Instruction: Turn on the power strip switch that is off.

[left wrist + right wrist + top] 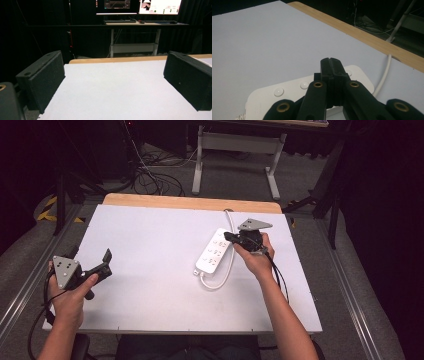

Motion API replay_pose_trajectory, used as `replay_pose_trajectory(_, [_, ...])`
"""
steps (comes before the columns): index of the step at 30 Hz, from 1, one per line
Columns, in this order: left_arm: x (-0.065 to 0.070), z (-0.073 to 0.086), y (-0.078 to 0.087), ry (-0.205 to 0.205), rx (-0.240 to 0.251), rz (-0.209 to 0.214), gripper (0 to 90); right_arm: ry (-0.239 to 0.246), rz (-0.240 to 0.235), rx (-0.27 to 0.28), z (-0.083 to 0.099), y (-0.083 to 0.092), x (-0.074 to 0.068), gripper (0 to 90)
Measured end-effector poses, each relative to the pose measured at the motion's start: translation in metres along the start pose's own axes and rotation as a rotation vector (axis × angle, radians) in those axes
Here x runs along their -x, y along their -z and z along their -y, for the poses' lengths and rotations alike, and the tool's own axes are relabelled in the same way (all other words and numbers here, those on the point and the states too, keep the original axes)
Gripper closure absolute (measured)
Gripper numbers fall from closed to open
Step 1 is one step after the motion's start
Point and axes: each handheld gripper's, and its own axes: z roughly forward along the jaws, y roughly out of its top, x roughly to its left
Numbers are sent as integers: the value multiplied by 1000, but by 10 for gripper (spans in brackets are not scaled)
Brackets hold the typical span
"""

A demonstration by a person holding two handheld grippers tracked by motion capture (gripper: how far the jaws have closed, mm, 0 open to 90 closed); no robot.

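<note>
A: High view, near edge first. Left gripper (92, 265) sits at about eight o'clock on the table (150, 295), jaws spread wide, nothing between them. Well apart from the work.

B: And the other?

A: Right gripper (231, 237) at about two o'clock, jaws pressed together with nothing pinched. Its tip is over the far end of the power strip (214, 251), touching or just above; can't tell which.

B: How does the strip lie?

A: Long axis runs seven to one o'clock. In the right gripper view, the shut tip (331, 65) points along the strip's top (264, 100), a row of round buttons (279, 92) just at its ten o'clock. My read: a press on one of them, so the right hand is the nearer by far.

B: Anything hidden?

A: The jaws cover the strip's middle. The white cord (229, 270) loops at the near end; another stretch leaves the far end (384, 75) and is cut off at the wooden edge (362, 35).
</note>
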Motion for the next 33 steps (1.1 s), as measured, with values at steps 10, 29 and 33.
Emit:
replay_pose_trajectory(10, [1, 0, 0, -1, -2, 7, 41, -12, 3, -29, 3, -4, 5, 900])
replay_pose_trajectory(29, [2, 1, -2, -12, -10, 13, 44, -3, -10, -107, 2, -41, 11, 900])
replay_pose_trajectory(33, [2, 1, -2, -11, -9, 15, 44, -2, -12, -132, 3, -51, 11, 900])
